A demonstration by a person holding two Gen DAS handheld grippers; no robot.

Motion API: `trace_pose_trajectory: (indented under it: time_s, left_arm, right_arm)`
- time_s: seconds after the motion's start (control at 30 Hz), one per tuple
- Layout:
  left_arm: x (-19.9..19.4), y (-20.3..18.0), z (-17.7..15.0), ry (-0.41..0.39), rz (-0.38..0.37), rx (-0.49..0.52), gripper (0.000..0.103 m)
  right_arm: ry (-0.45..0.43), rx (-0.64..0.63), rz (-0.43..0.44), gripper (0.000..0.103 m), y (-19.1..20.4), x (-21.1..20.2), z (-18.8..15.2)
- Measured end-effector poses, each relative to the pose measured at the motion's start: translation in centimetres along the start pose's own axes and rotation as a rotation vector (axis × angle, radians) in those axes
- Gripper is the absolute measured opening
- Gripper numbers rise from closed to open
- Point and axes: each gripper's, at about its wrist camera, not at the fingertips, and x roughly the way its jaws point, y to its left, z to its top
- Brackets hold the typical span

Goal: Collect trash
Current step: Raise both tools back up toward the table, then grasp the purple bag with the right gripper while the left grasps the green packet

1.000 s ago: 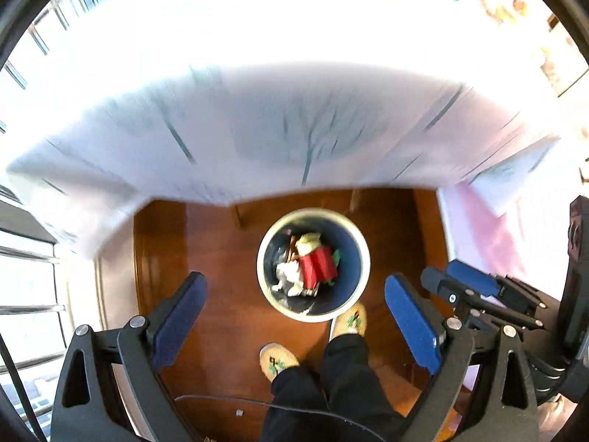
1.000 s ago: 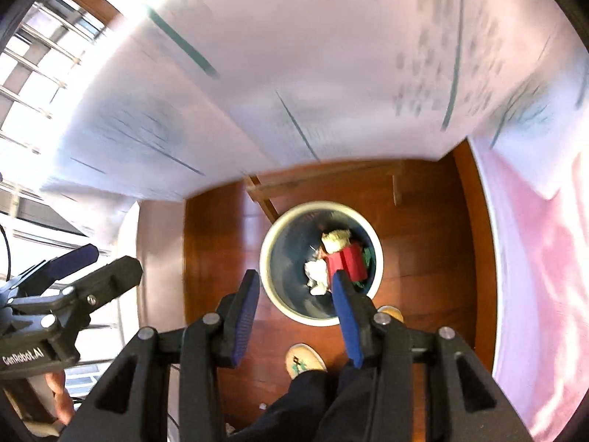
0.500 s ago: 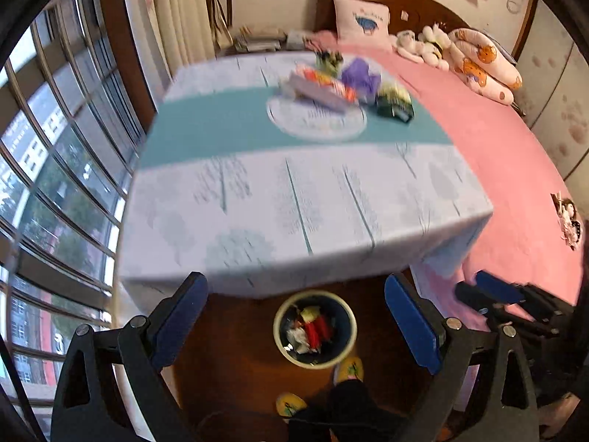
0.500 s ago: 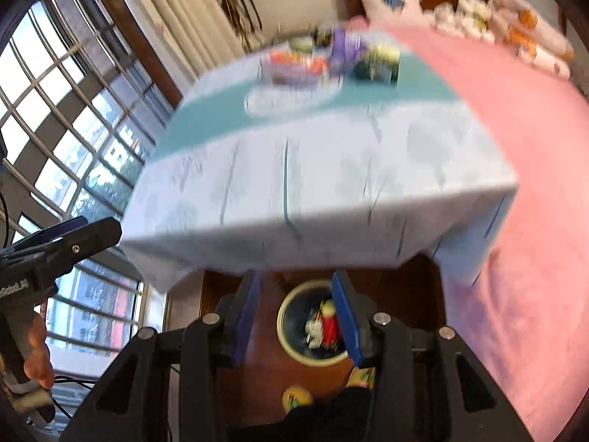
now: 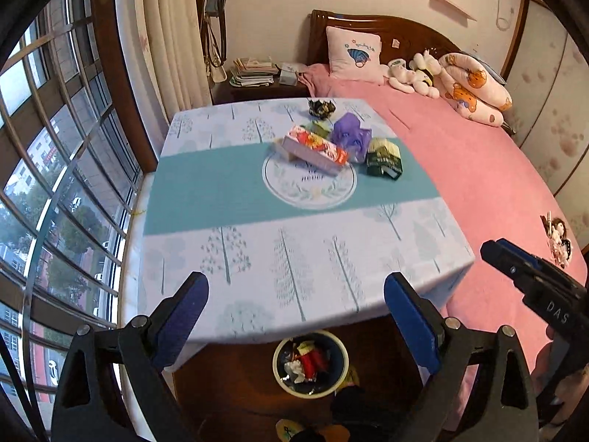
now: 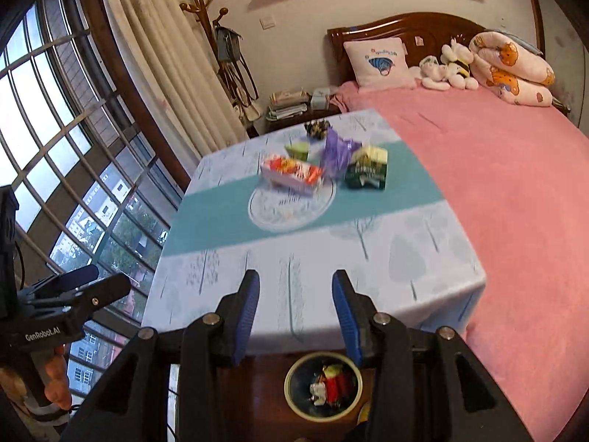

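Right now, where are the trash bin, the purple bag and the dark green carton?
trash bin (image 5: 282,386): left wrist view, on its pale rim, left side.
purple bag (image 5: 348,133): left wrist view, on its crumpled middle.
dark green carton (image 6: 366,176): right wrist view, on its dark front face.

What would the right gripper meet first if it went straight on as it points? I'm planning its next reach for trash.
Probably the near part of the tablecloth, short of the red snack box. The right gripper is open and empty; depth is uncertain.

printed cloth tablecloth (image 5: 228,184), glossy wooden headboard (image 5: 412,31)
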Motion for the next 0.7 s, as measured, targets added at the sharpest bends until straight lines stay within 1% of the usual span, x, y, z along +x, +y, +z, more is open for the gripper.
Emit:
trace_pose_trajectory:
  time_s: [0.07, 0.13, 0.2, 0.3, 0.37, 0.43, 0.47, 0.53, 0.6, 0.7]
  left_arm:
    - [0.9, -0.1, 1.4, 0.001, 0.004, -0.010, 0.095]
    - [2.2, -0.2, 3.2, 0.009, -0.008, -0.028, 0.095]
    - [4.2, -0.4, 5.4, 0.029, -0.013, -0.051, 0.095]
    - [7.1, -0.9, 9.0, 0.043, -0.006, -0.082, 0.095]
    - [9.4, -1.4, 11.7, 0.049, 0.021, -0.107, 0.095]
    - [11.9, -2.0, 14.4, 0.060, 0.045, -0.127, 0.095]
    - [12.7, -2.1, 15.2, 0.068, 0.052, -0.132, 0.095]
    - [15.5, -2.8, 17.6, 0.098, 0.078, -0.136, 0.095]
    - [18.2, -3.4, 19.8, 0.124, 0.111, -0.134, 0.095]
    - [21.7, -3.7, 22.2, 0.158, 0.132, -0.149, 0.095]
  right_arm:
    - [-0.001, -0.008, -0.001, 0.041, -0.3, 0.8, 1.7]
    - [-0.001, -0.016, -0.003, 0.041, -1.0, 1.9, 3.5]
    - [0.007, -0.019, 0.003, 0.041, -1.8, 3.7, 5.7]
    - [0.035, -0.018, 0.035, 0.041, -3.4, 7.3, 9.1]
    - [0.062, -0.023, 0.063, 0.041, -4.9, 10.6, 11.8]
    - [0.097, -0.026, 0.071, 0.042, -5.9, 13.3, 13.8]
    - [0.119, -0.028, 0.081, 0.042, -6.6, 15.0, 15.1]
    - [0.160, -0.034, 0.089, 0.047, -7.7, 18.1, 17.3]
    - [0.202, -0.040, 0.090, 0.059, -8.9, 21.5, 19.5]
    - [0.255, -0.046, 0.102, 0.062, -10.0, 26.5, 22.0]
